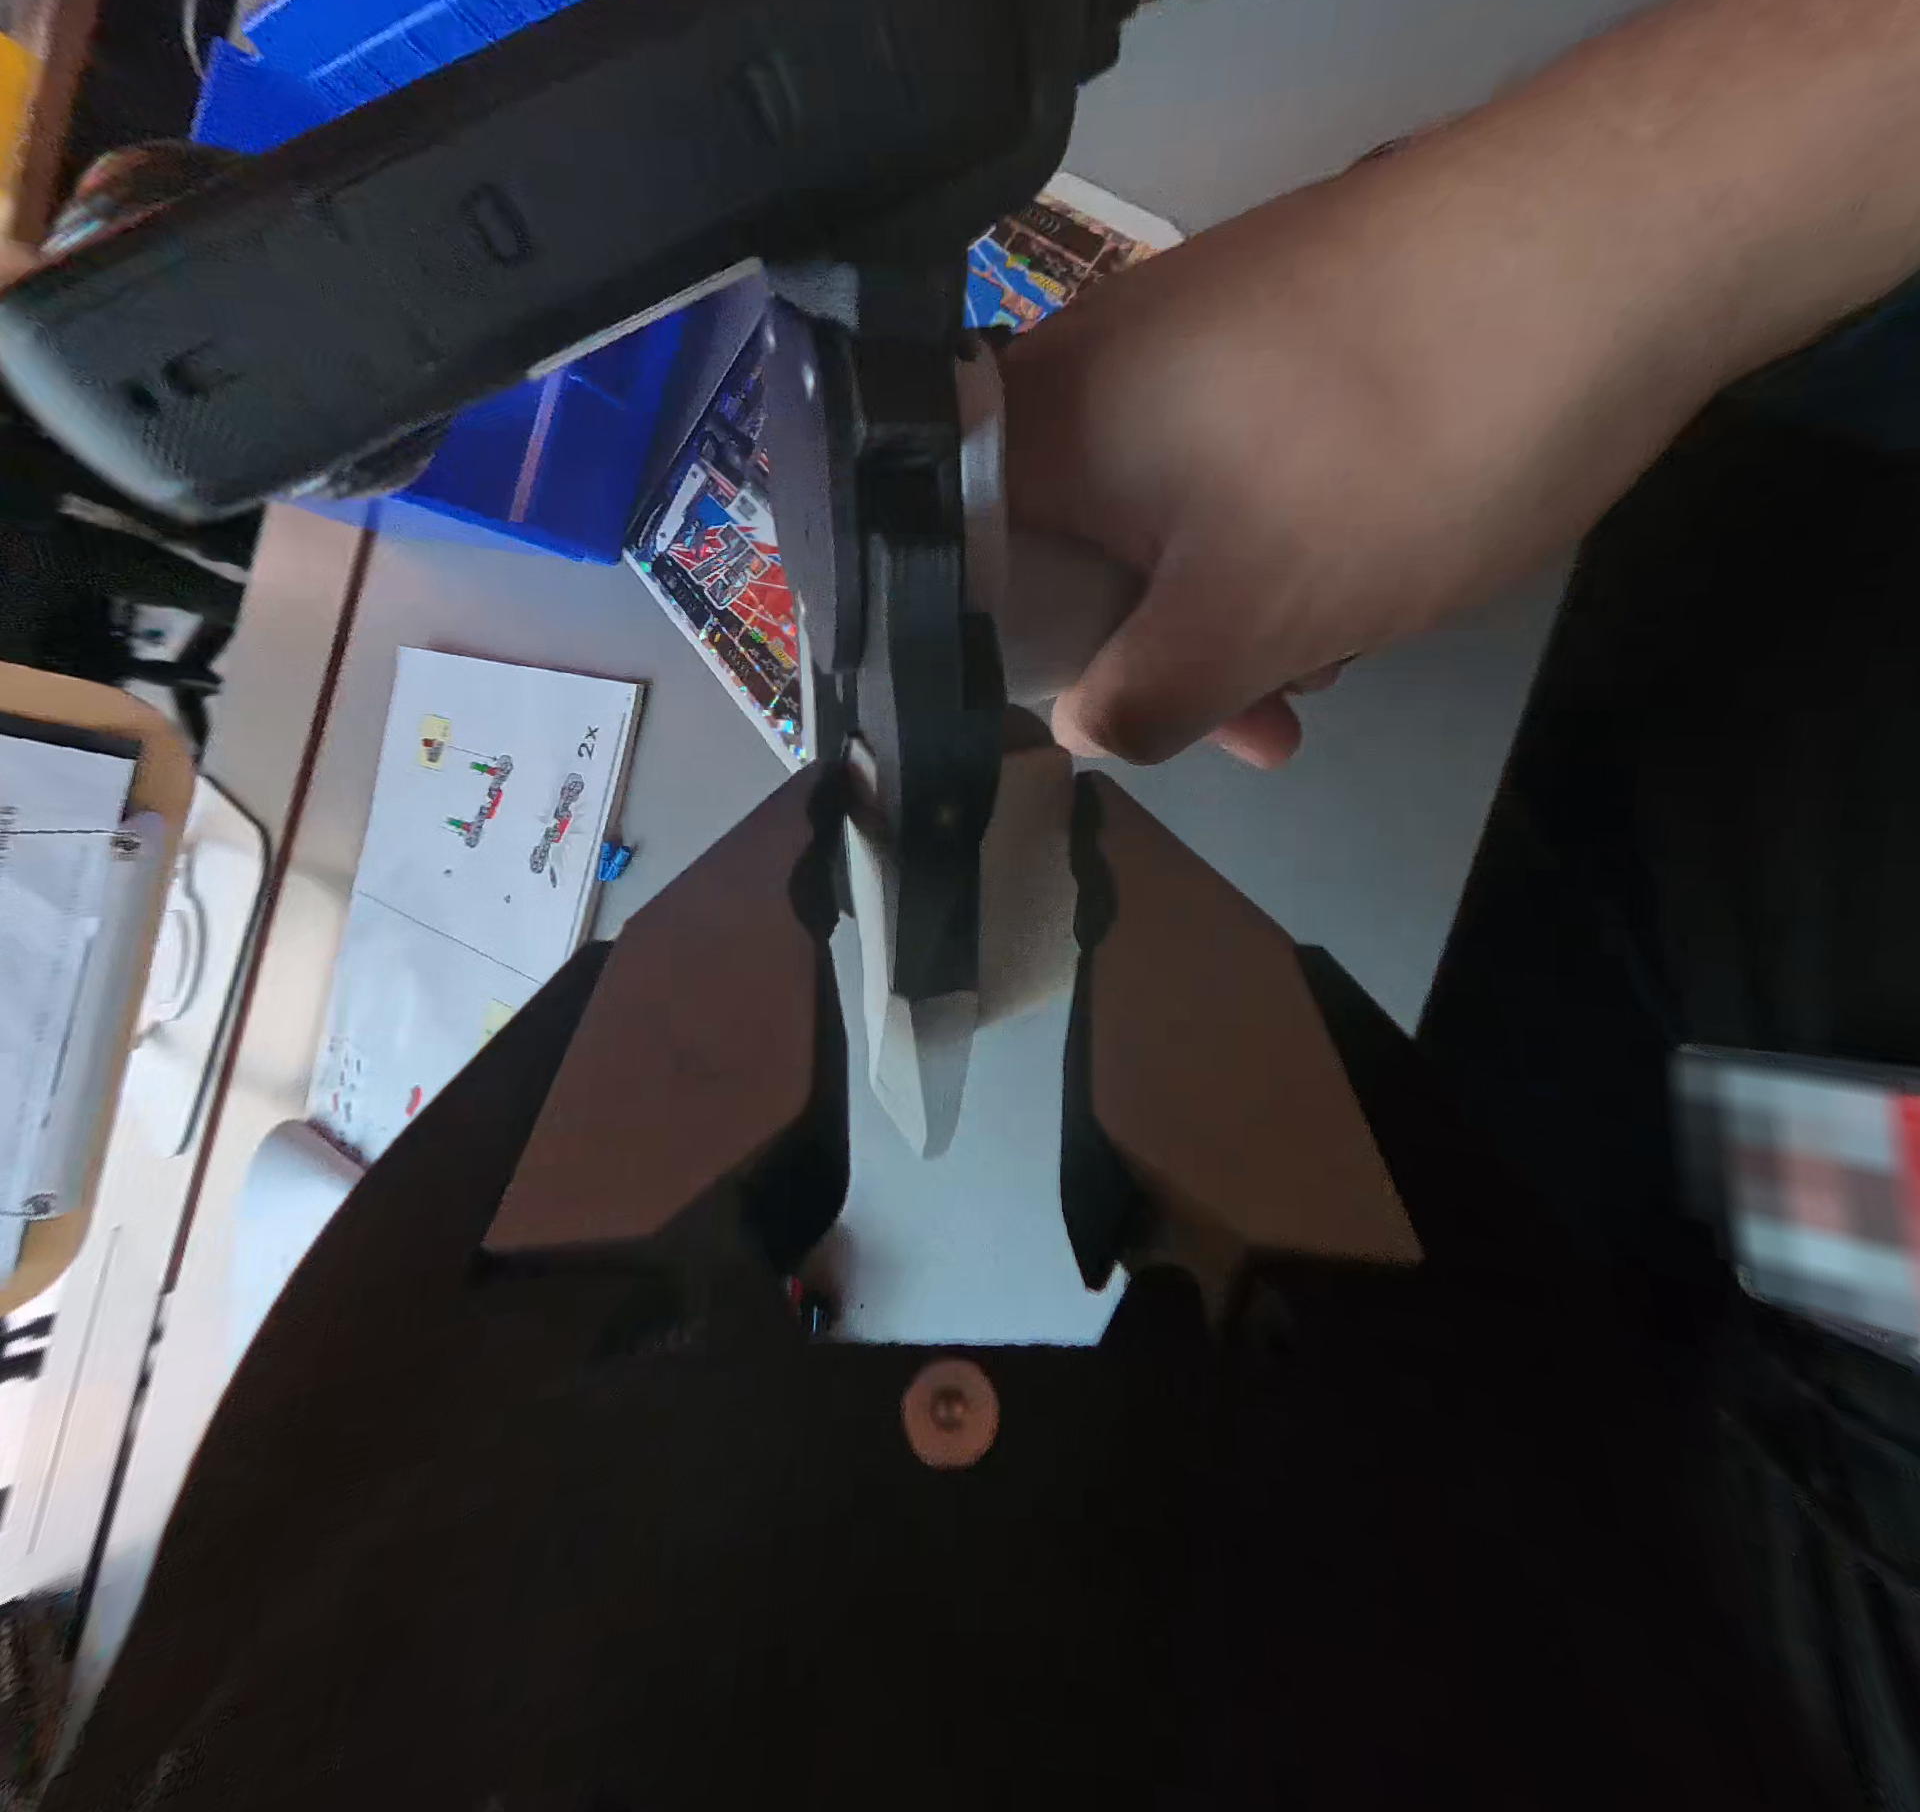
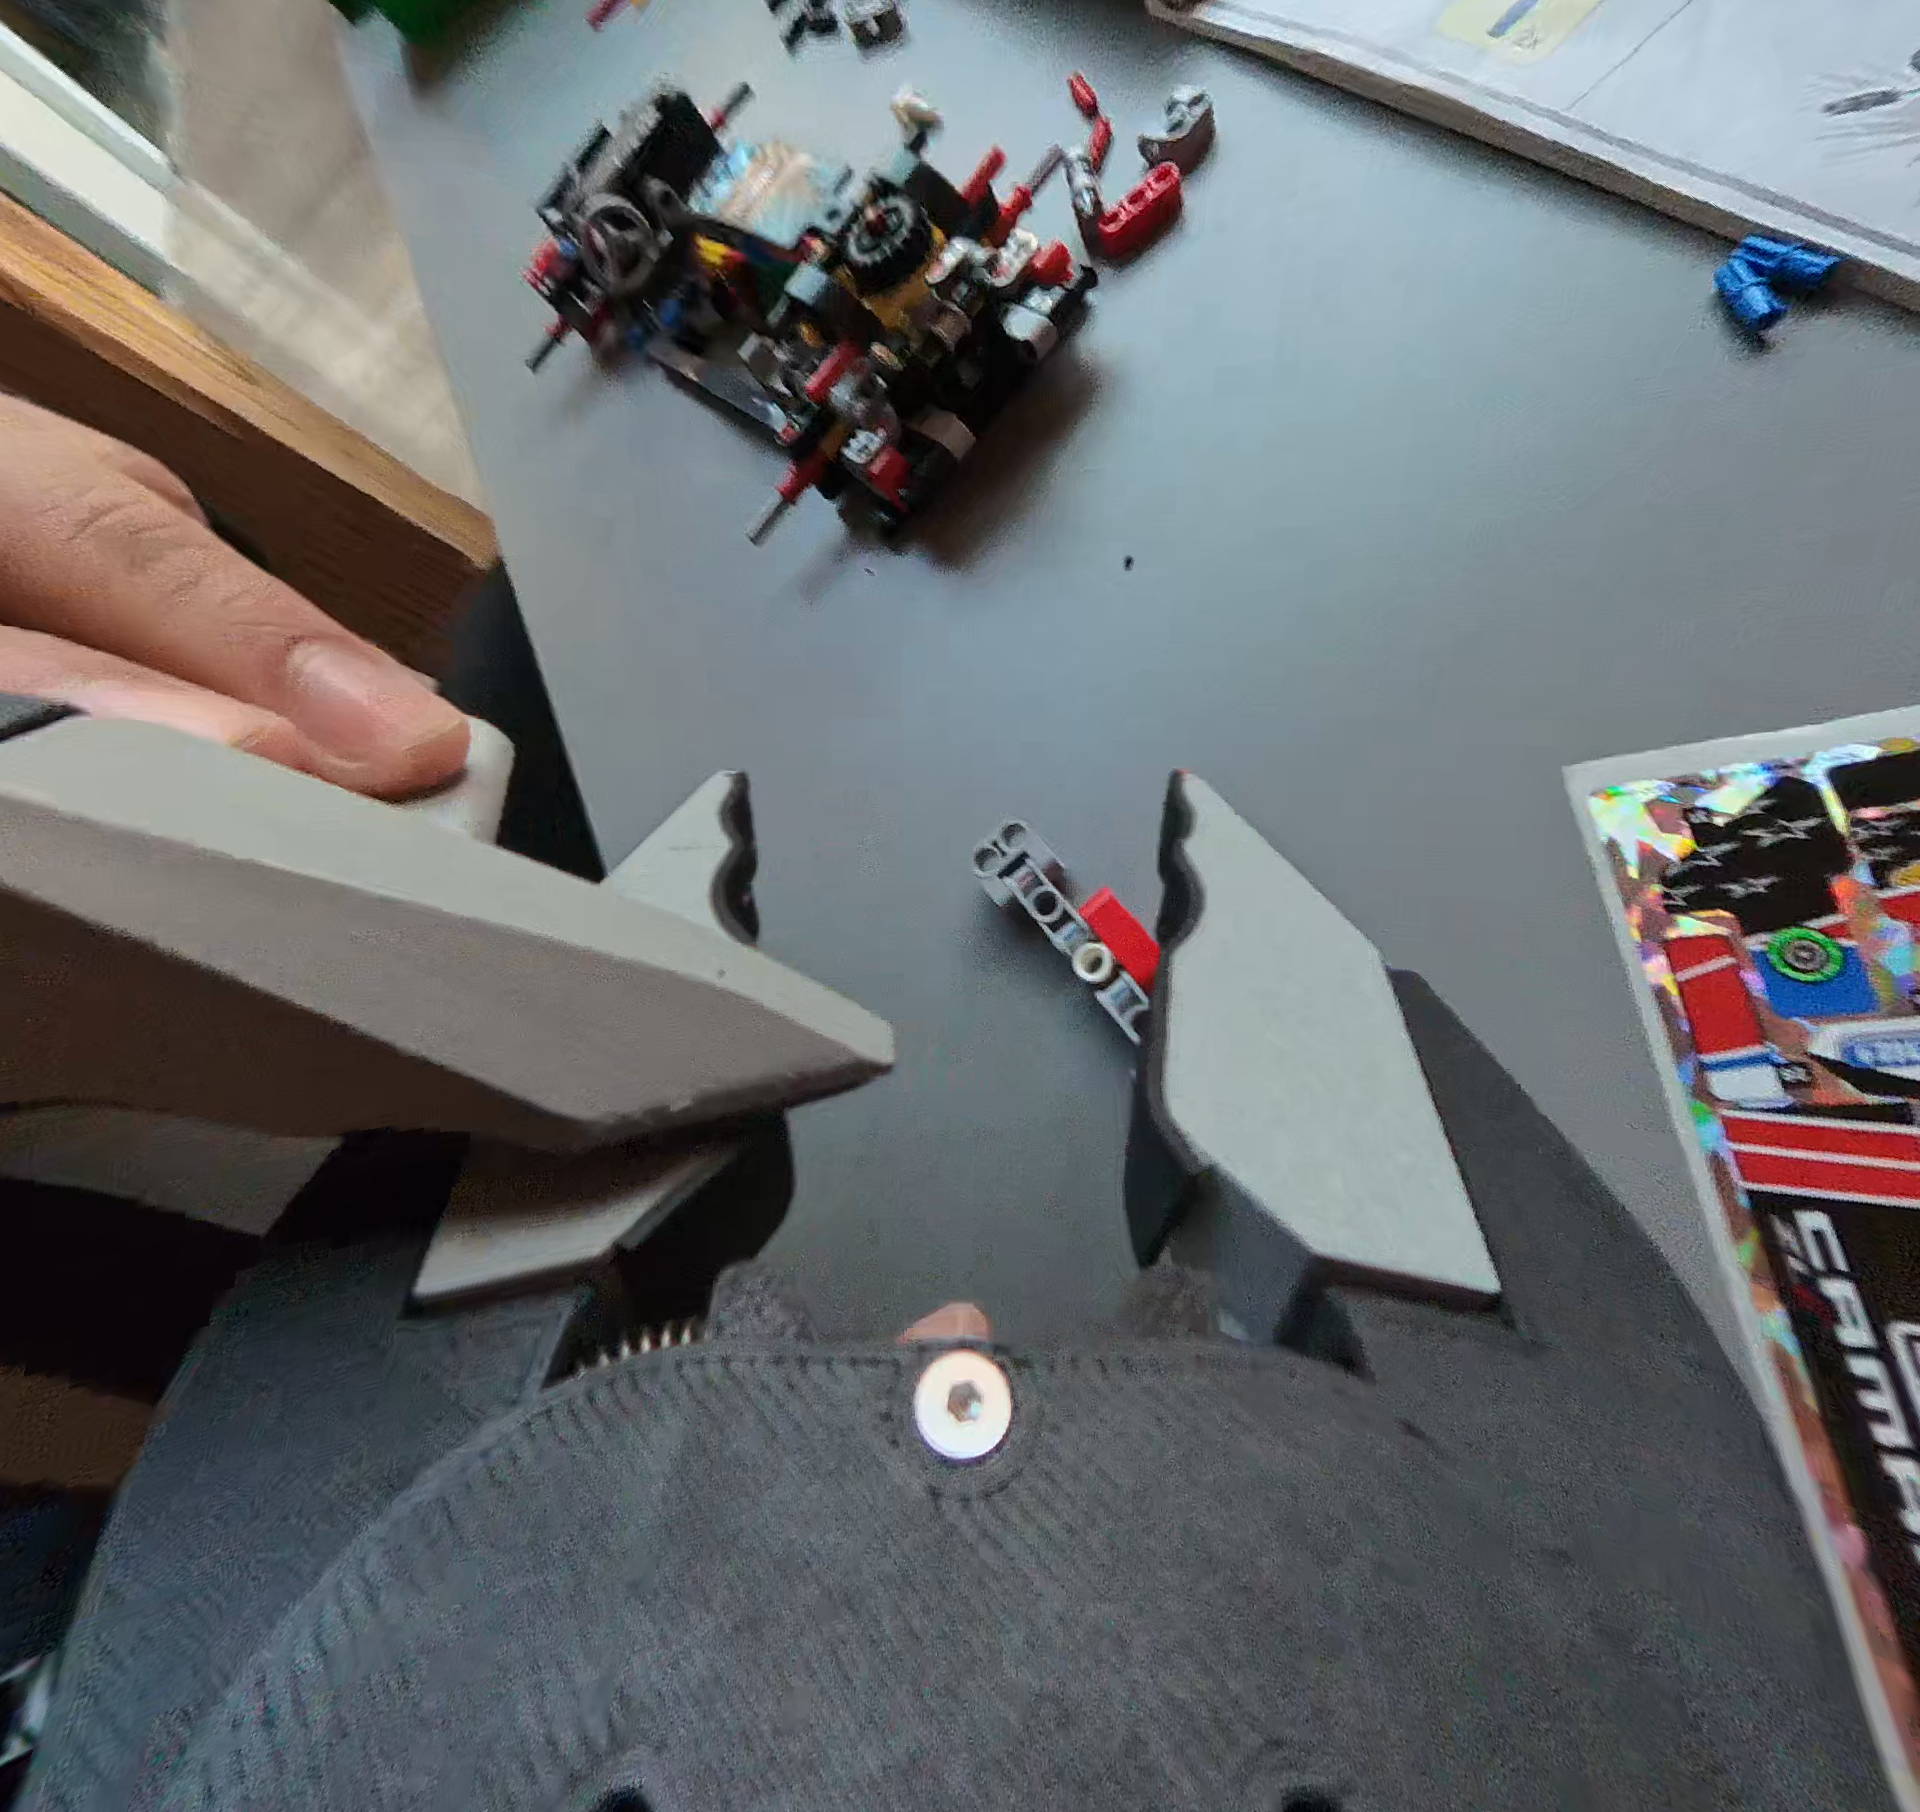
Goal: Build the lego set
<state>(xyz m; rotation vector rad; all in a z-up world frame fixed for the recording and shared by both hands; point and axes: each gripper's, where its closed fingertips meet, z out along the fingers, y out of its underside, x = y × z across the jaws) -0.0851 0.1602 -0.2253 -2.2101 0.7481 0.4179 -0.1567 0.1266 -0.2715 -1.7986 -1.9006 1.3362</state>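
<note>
The dark tabletop (image 2: 1351,515) lies bare between the brick model (image 2: 821,297) and the small grey and red brick piece (image 2: 1081,931), wide enough for a gripper to pass. Right of that model, an open booklet (image 2: 1558,27) and a blue piece (image 2: 1766,276) close the far side. Nearer than the model, a glittery card (image 2: 1787,1035) bounds the right, and the other gripper's grey finger (image 2: 416,973) crosses in from the left
</note>
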